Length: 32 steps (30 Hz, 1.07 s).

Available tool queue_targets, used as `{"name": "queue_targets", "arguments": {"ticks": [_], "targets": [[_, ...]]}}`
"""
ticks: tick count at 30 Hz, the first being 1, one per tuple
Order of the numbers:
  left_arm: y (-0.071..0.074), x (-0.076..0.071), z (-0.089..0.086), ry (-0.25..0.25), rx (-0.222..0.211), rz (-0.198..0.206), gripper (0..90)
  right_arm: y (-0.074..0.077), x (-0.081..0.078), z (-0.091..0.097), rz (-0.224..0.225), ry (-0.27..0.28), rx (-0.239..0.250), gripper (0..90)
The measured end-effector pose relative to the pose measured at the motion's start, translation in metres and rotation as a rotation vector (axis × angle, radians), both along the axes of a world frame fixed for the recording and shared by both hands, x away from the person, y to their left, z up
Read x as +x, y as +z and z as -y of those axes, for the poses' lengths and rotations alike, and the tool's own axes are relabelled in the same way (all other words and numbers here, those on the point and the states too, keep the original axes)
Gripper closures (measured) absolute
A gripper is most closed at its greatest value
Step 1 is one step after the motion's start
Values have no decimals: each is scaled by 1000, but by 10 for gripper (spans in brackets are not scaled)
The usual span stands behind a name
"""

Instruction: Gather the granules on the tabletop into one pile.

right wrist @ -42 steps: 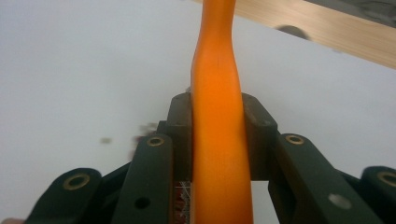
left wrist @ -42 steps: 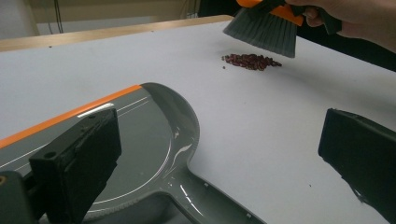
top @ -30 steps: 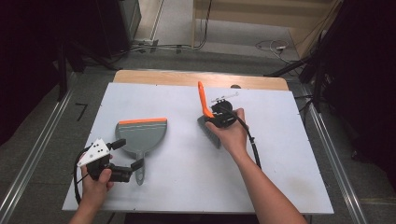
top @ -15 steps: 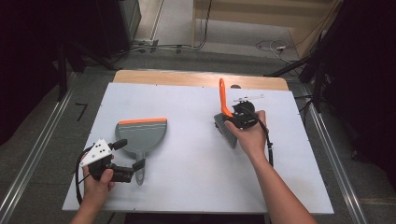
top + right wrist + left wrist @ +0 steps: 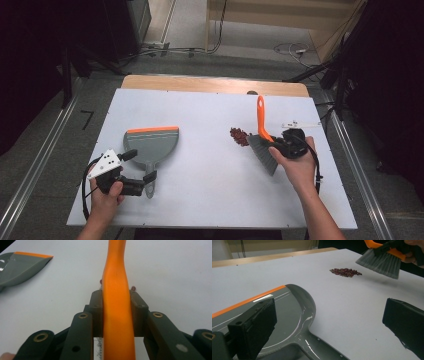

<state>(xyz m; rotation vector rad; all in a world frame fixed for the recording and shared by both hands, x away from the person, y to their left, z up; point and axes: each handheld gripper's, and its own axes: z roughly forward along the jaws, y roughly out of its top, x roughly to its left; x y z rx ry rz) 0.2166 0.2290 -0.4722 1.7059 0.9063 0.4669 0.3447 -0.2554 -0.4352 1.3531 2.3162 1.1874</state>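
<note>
Right tongs (image 5: pixel 117 315) clench the orange handle of the hand brush (image 5: pixel 263 142), bristles beside a small heap of dark red beans (image 5: pixel 239 136) on the white worktop (image 5: pixel 200 105). Left tongs (image 5: pixel 329 327) gape over the grey dustpan (image 5: pixel 150 145), its handle partly hidden.

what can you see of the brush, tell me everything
The brush is a small hand brush with a glossy orange plastic handle and grey bristles. The right tool is shut on the handle, both jaws pressed against its sides. It is held tilted, handle pointing away from the person, bristles angled down over the white table, just right of a small pile of dark red bits. Whether the bristles touch the table is unclear.
</note>
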Motion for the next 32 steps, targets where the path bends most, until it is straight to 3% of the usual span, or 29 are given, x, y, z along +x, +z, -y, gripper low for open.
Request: {"name": "queue_targets", "arguments": {"ticks": [4, 10, 18, 32], "targets": [[0, 0, 0, 3, -4, -2, 0, -7, -15, 20, -4, 9, 29, 679], [-1, 0, -2, 5, 3, 1, 0, -13, -32, 46, -7, 9, 31, 680], [-2, 2, -6, 12, -3, -1, 0, -15, -38, 74, 7, -13, 75, 680], [-2, 2, -7, 33, 0, -4, 0, -21, -35, 83, -3, -18, 75, 679]]}}
